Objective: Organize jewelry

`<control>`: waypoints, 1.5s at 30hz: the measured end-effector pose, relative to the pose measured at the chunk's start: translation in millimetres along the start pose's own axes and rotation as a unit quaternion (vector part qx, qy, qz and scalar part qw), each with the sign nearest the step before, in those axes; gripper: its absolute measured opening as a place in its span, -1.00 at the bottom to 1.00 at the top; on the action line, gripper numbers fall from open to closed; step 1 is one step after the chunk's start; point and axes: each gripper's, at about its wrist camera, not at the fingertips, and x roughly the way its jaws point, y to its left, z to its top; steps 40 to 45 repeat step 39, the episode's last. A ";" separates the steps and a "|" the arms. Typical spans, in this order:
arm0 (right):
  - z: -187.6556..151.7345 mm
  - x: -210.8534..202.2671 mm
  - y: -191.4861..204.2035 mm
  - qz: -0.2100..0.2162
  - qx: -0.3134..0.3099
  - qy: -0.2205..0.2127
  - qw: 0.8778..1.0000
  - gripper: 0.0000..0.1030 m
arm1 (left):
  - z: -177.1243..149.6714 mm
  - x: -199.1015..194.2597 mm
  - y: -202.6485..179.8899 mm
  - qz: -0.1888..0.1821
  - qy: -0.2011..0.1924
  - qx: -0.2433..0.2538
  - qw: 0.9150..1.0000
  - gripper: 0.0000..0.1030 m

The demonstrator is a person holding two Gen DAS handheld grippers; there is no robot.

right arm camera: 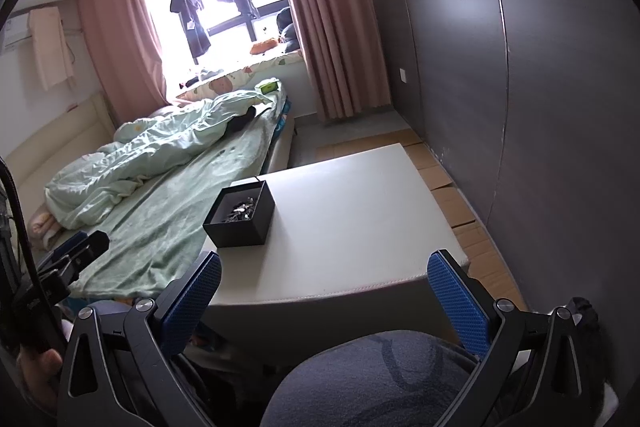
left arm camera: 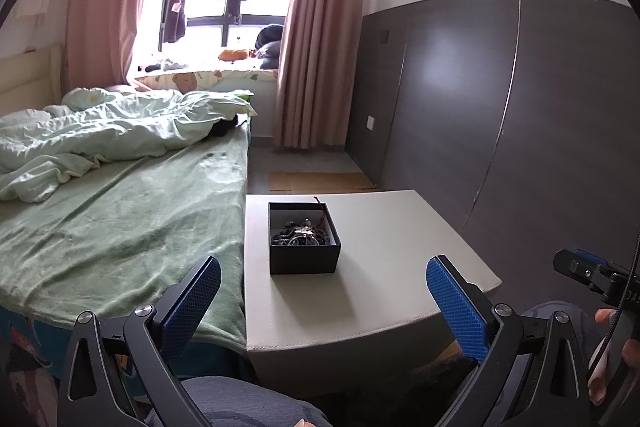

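A small black open box [left arm camera: 304, 259] stands on a white low table [left arm camera: 380, 291] beside the bed. Inside it lies a tangle of dark and silvery jewelry [left arm camera: 301, 233]. The box shows in the right wrist view too [right arm camera: 240, 233], with the jewelry [right arm camera: 242, 209] in it, on the table [right arm camera: 352, 227]. My left gripper [left arm camera: 323, 281] is open and empty, held back from the table's near edge, the box ahead between its fingers. My right gripper [right arm camera: 324, 279] is open and empty, near the table's front edge, the box ahead to its left.
A bed with a green sheet [left arm camera: 120, 227] and a rumpled quilt [left arm camera: 100, 135] adjoins the table's left side. A dark grey wall panel [left arm camera: 500, 107] runs along the right. Flat cardboard [right arm camera: 460, 203] lies on the floor by that wall. My knee [right arm camera: 372, 383] is below the grippers.
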 end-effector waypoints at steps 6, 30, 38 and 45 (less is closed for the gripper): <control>0.1 0.8 -1.1 0.001 0.003 0.001 1.000 1.00 | -0.4 -0.6 -0.2 0.009 -0.004 0.002 1.000 0.99; 0.1 1.4 -0.4 0.004 0.005 0.004 1.000 1.00 | -3.5 -7.3 -16.2 0.028 -0.021 0.046 0.998 0.99; 5.2 8.6 6.5 -0.005 -0.004 0.005 1.000 1.00 | -1.6 -4.7 -21.7 0.039 -0.041 0.069 0.996 0.99; 6.0 10.0 7.5 -0.007 -0.006 0.006 1.000 1.00 | -0.7 -3.2 -20.9 0.038 -0.040 0.067 0.996 0.99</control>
